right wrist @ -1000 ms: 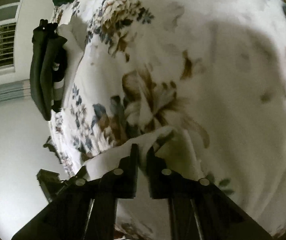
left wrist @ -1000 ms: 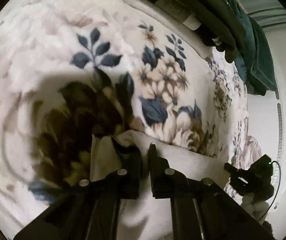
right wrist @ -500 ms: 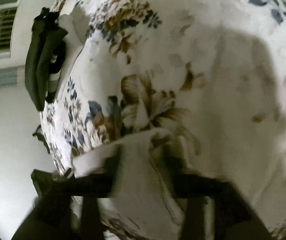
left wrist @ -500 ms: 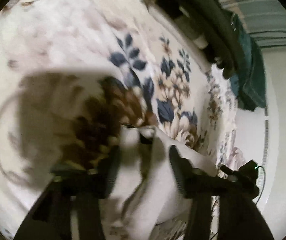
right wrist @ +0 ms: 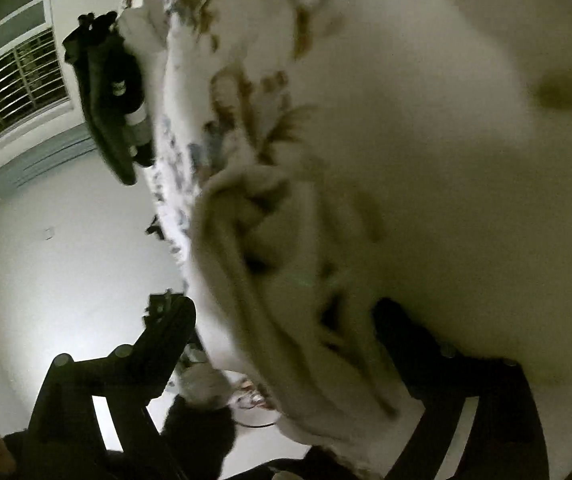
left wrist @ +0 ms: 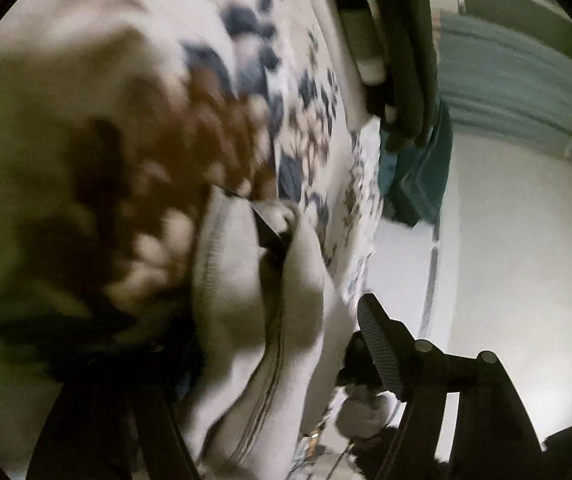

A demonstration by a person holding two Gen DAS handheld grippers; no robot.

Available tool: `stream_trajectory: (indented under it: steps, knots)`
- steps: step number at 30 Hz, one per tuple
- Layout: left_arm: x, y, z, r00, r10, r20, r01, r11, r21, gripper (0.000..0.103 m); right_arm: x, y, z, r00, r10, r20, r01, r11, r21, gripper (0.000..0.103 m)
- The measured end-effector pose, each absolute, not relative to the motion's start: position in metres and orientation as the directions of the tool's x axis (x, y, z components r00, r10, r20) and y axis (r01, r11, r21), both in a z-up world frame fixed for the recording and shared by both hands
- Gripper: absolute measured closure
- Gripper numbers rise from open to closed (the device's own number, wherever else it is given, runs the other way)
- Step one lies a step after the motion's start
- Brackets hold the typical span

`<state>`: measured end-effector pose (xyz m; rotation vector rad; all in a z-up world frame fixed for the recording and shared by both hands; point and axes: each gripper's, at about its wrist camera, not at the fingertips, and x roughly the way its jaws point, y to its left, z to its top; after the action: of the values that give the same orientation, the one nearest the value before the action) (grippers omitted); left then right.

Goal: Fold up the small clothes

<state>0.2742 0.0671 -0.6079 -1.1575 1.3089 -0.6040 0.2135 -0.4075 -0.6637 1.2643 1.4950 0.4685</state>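
A small cream garment [left wrist: 253, 304] lies bunched on the floral bedspread [left wrist: 125, 80] near its edge. My left gripper [left wrist: 269, 340] is open, its jaws wide apart on either side of the garment, not holding it. In the right wrist view the same garment [right wrist: 286, 280] lies crumpled between the spread fingers of my right gripper [right wrist: 286, 320], which is open too. Both views are blurred by motion.
A pile of dark clothes [left wrist: 398, 60] and a teal cloth [left wrist: 418, 184] lie at the far edge of the bed. The dark pile [right wrist: 109, 96] also shows in the right wrist view, below a barred window [right wrist: 17, 84]. White floor [right wrist: 65, 260] lies beyond the bed edge.
Both grippers were shut on the garment's corners a second ago. They have opened wide, let the garment drop onto the bedspread, and are swinging away.
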Motion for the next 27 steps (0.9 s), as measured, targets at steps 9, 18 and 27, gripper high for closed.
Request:
stream_trajectory:
  steps: [9,18,27]
  knots:
    - [0.275,0.044,-0.562,0.203,-0.767,-0.608,-0.139,0.592,-0.794,0.084,0.225,-0.373,-0.638,0.087,0.797,-0.597,0.402,0.520,0.753,0.078]
    - [0.303,0.053,-0.483,0.223,-0.737,-0.638,-0.084,0.637,-0.766,0.084,0.263,-0.355,-0.549,0.113,0.772,-0.625,0.346,0.559,0.753,0.081]
    - [0.424,0.071,-0.388,0.361,-0.694,-0.623,-0.020,0.662,-0.749,0.084,0.413,-0.329,-0.429,0.217,0.744,-0.632,0.212,0.596,0.774,0.081]
